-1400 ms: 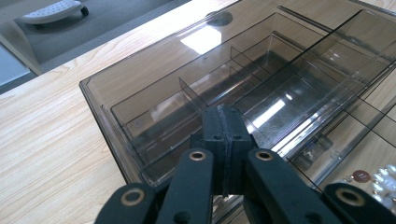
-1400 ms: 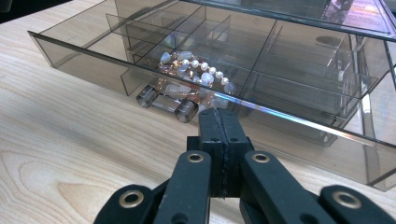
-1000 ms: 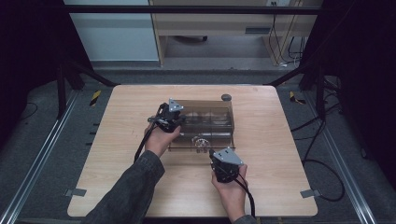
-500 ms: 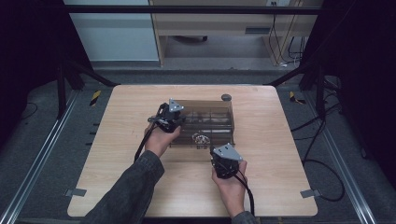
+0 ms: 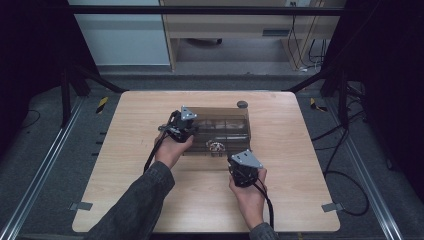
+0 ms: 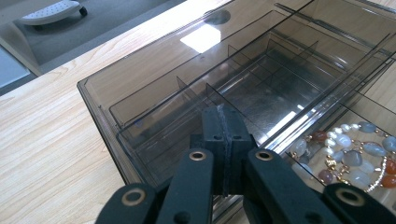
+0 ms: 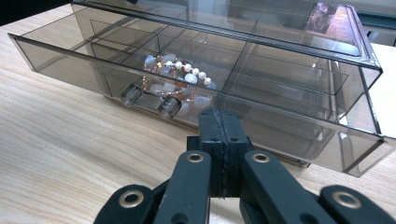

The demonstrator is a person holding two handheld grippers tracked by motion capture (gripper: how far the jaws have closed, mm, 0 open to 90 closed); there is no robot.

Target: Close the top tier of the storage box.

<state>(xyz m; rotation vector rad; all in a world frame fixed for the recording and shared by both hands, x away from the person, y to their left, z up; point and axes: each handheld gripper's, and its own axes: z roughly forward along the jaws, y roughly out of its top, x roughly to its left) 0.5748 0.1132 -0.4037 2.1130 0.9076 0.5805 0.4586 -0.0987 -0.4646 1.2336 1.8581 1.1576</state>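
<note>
1. The smoked plastic organiser box point(image 5: 222, 131) sits mid-table, and its drawer point(image 7: 187, 100) stands pulled part-way out toward me. A beaded bracelet point(image 7: 180, 81) lies in one of the drawer's middle compartments; the other cells that I can see look empty.
2. Two small round knobs point(image 7: 149, 100) stick out of the drawer front, just beyond my right gripper point(image 7: 219, 116).
3. That gripper's jaws are pressed together with nothing between them, and it hovers short of the drawer front without touching it.
4. My left gripper point(image 6: 223, 119) also has its jaws closed and empty; it rests against the box's left end, apparently steadying it.
5. My judgement: the bracelet is already stowed, so what remains is pushing the drawer back in until it sits flush.
6. A small dark round object point(image 5: 242, 104) lies on the wooden table point(image 5: 125, 190) beyond the box's far right corner, well apart from my hands.
</note>
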